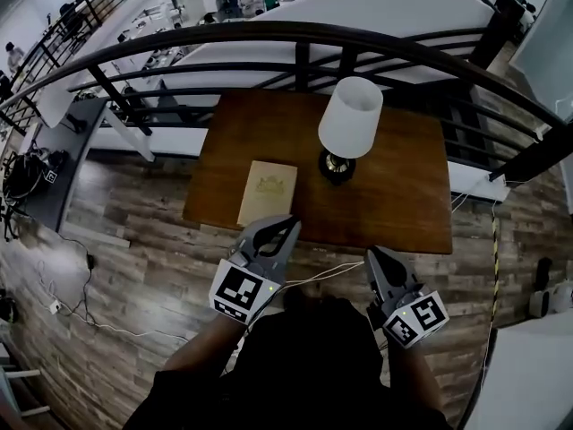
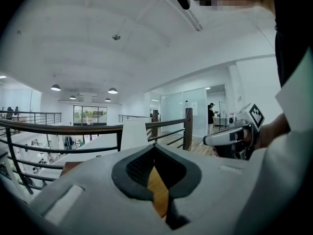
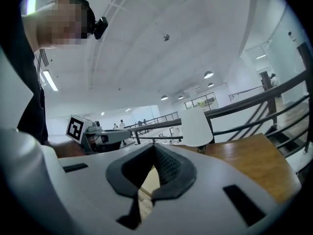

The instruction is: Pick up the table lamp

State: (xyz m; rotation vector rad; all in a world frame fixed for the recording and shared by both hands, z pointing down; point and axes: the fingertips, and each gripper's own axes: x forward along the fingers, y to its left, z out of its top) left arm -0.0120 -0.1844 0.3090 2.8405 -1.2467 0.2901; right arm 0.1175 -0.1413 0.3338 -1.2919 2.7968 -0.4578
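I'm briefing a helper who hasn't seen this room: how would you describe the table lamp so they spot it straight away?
Find the dark wooden table against the curved black railing. The table lamp stands on its far half, right of a flat cream booklet. It is the only upright thing there: a white shade over a small dark round base.

Head view steeply down; gripper views level, low, sharing lamp (image 3: 195, 126), railing (image 3: 254, 99).

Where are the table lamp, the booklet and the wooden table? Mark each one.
table lamp (image 1: 350, 117), head view, on its white shade.
booklet (image 1: 268, 192), head view, middle of its cover.
wooden table (image 1: 403, 195), head view, bare top.
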